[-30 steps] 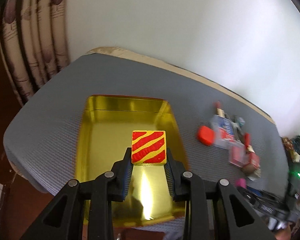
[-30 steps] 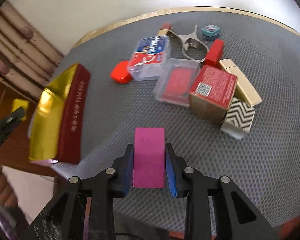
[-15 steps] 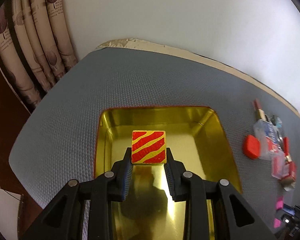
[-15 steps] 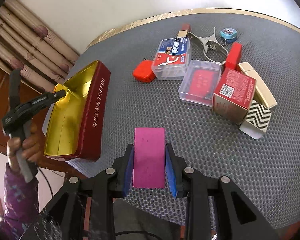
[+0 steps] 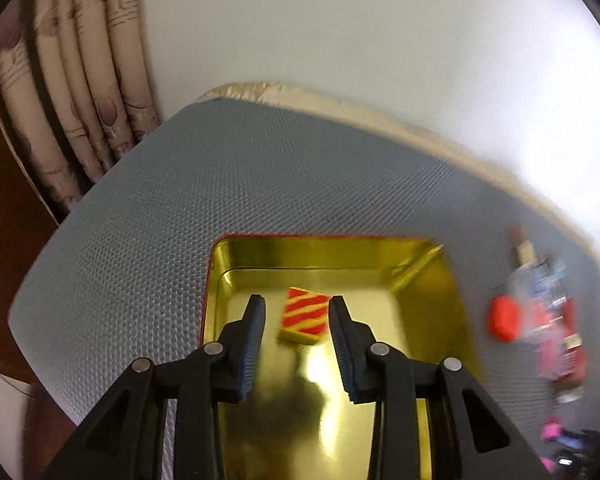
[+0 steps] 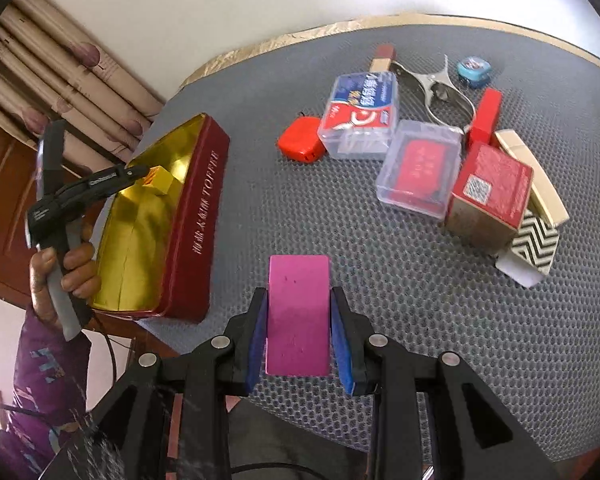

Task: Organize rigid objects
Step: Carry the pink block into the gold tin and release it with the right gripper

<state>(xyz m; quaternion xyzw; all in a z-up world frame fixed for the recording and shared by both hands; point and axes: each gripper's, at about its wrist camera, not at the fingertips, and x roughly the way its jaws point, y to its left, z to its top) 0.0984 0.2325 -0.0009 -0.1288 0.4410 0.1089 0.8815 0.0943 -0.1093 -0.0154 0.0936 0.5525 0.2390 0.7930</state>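
One pink block (image 6: pixel 298 314) apparently points lengthwise away between right fingers (image 6: pixel 342 344).

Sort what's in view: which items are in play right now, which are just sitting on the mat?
In play: striped block dropping from the opening left gripper into the gold tin; magenta block clamped in the right gripper.

Lying about: red case, clear boxes, red carton, metal clip.

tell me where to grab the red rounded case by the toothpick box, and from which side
Grip the red rounded case across its two flat side faces, coming down from above. It lies flat, its left side is clear mat, and the clear toothpick box crowds its right.
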